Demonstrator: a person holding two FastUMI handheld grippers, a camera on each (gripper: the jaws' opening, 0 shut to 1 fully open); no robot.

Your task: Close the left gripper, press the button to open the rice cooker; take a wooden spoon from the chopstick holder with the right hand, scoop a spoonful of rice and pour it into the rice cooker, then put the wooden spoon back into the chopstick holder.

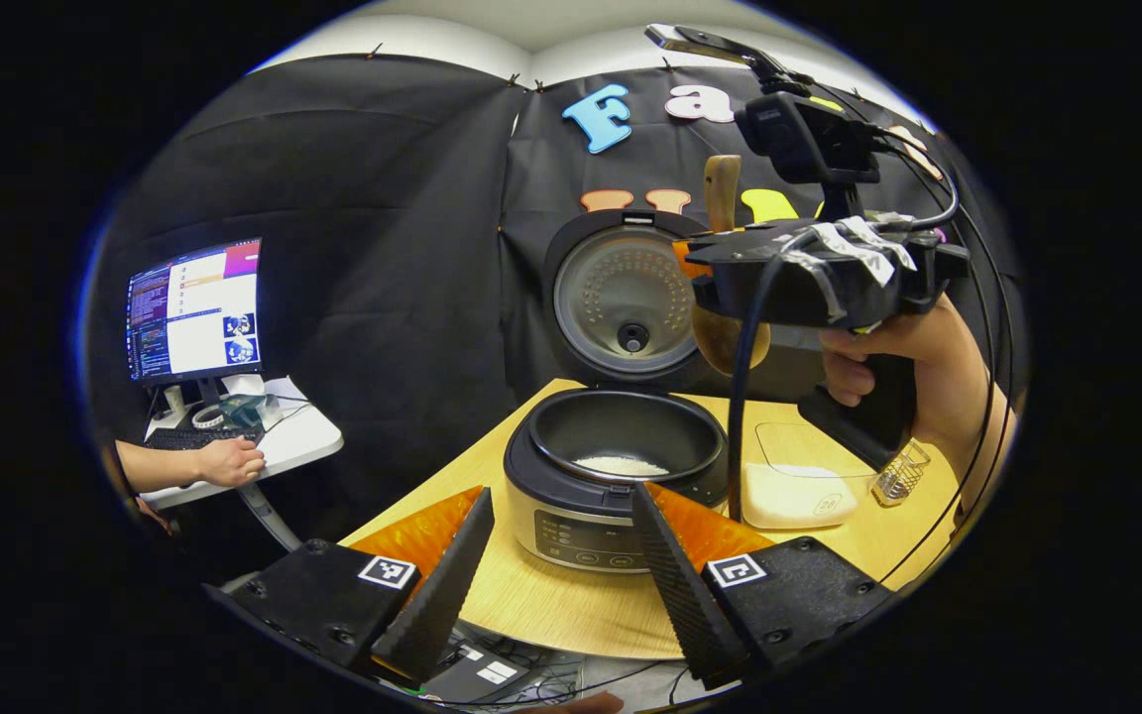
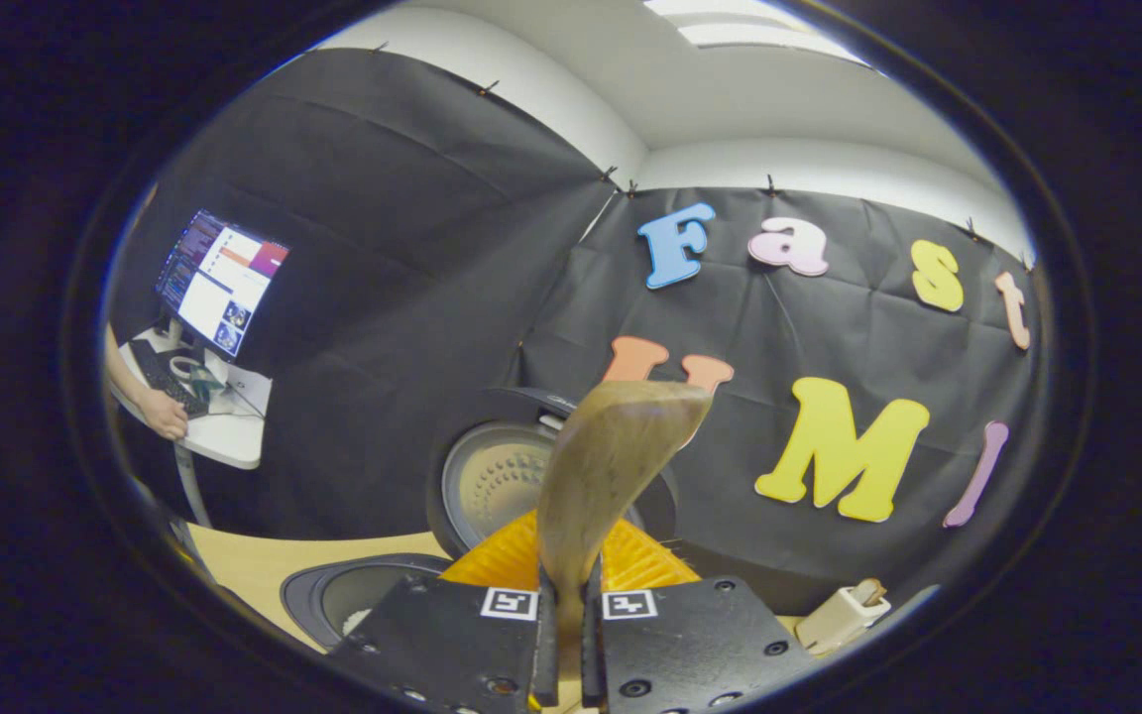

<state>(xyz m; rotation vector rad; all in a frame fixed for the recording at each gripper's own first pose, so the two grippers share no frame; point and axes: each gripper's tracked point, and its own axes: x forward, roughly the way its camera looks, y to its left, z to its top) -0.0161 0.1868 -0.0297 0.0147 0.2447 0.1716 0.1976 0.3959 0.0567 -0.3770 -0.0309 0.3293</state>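
Observation:
The rice cooker (image 1: 581, 516) stands on the wooden table with its lid (image 1: 623, 297) swung up. A little white rice lies in its dark pot (image 1: 621, 464). My left gripper (image 1: 561, 491) is open, its fingers either side of the cooker's front and apart from it. A hand holds my right gripper (image 1: 698, 260) above the pot's right rim. It is shut on the wooden spoon (image 1: 722, 188), which stands nearly upright with its bowl hanging low. In the right gripper view the right gripper (image 2: 566, 595) clamps the spoon (image 2: 611, 466) before the lid (image 2: 497, 481).
A shallow clear tray of rice (image 1: 794, 486) lies right of the cooker, with the mesh chopstick holder (image 1: 900, 474) beyond it near the table's right edge. At the far left stands a monitor (image 1: 196, 307) on a side desk, where a person's hand (image 1: 229, 461) rests.

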